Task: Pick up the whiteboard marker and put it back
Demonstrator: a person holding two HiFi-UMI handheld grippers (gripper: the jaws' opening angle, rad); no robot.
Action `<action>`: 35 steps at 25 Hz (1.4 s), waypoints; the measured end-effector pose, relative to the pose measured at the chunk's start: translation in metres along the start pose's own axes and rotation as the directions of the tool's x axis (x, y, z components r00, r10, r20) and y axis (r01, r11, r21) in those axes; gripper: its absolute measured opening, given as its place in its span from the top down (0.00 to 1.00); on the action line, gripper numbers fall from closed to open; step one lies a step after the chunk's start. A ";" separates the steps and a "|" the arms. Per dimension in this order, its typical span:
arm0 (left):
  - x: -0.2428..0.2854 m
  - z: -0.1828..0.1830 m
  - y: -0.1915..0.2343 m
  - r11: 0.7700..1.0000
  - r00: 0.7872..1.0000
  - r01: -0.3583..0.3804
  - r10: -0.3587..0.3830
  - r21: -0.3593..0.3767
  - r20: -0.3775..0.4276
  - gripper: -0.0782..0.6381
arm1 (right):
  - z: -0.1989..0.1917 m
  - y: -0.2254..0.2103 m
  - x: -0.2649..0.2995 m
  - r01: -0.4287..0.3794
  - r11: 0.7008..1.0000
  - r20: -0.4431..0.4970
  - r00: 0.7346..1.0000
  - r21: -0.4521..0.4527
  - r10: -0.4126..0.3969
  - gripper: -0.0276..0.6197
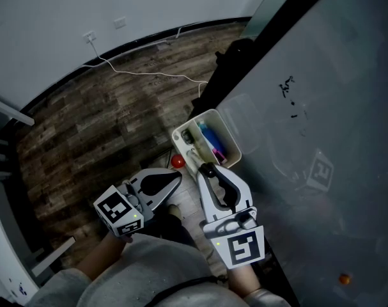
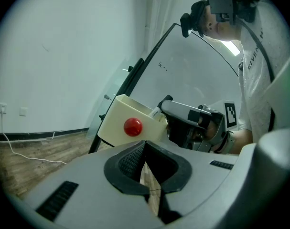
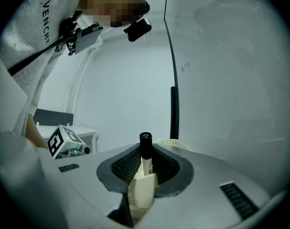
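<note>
My right gripper (image 1: 204, 169) is shut on a whiteboard marker (image 3: 145, 151) with a white body and black cap, which stands up between the jaws. Its tips are at the near rim of a cream tray (image 1: 231, 135) fixed to the whiteboard (image 1: 321, 107). In the left gripper view the marker's end (image 2: 155, 111) pokes over the tray (image 2: 115, 120). Blue and pink markers (image 1: 211, 139) lie inside the tray. A red round magnet (image 1: 177, 161) sticks to its side. My left gripper (image 1: 176, 180) is shut on nothing, just left of the tray and below it.
The whiteboard's black frame (image 1: 235, 56) leans over a wood-plank floor (image 1: 104, 120). A white cable (image 1: 149, 74) runs from a wall socket (image 1: 89, 37). White furniture (image 1: 2, 146) stands at the left. An orange dot (image 1: 344, 278) sits low on the board.
</note>
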State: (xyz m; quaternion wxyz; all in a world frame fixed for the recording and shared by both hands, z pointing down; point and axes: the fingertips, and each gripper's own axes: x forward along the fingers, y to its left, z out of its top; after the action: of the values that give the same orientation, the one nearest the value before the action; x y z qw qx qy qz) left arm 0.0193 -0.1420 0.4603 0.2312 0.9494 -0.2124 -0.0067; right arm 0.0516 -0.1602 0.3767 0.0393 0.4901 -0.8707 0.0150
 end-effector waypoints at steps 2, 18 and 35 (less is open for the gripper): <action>0.001 0.001 -0.001 1.000 1.000 0.002 -0.002 0.002 0.001 0.87 | -0.001 0.001 -0.001 0.002 1.000 -0.003 1.000 -0.005 -0.002 0.84; -0.002 -0.004 -0.012 1.000 1.000 -0.001 0.001 -0.012 0.004 0.87 | -0.009 0.007 -0.016 -0.002 1.000 -0.035 0.999 -0.011 0.002 0.84; -0.005 -0.015 -0.017 1.000 1.000 -0.012 0.012 -0.026 -0.001 0.87 | -0.015 0.011 -0.022 -0.010 1.000 -0.044 0.999 -0.004 0.010 0.83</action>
State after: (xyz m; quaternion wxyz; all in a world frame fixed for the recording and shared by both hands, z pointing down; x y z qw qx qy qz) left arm 0.0228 -0.1197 0.4657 0.2436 0.9450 -0.2180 -0.0074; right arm 0.0550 -0.1346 0.3901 0.0594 0.4852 -0.8720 0.0240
